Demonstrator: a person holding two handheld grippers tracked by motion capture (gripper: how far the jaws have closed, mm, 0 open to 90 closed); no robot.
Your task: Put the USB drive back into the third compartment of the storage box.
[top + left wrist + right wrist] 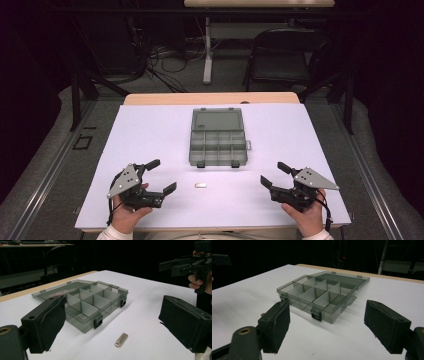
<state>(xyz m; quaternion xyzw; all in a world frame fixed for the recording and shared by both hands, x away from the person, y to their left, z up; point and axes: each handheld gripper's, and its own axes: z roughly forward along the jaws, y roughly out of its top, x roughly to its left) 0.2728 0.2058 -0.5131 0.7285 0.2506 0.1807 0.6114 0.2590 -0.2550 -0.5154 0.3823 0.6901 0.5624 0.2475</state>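
Note:
A smoky grey plastic compartment box (218, 137) lies open in the middle of the white table top (150, 130), its lid folded flat away from me. Its dividers (86, 300) show bare compartments. A small silver metal piece (200, 185) lies on the table just in front of the box, and it is also seen below the box latch (121, 339) in the left gripper view. My left gripper (161, 176) hovers open at the near left, nothing between its jaws. My right gripper (274, 174) hovers open at the near right, facing the box (322, 293), also with nothing held.
A wooden strip (210, 98) edges the table's far side. Beyond it stand a black folding chair (285, 55) and a white table leg (207, 50), with cables on the floor. In the left gripper view the right gripper (175, 266) shows at the upper right.

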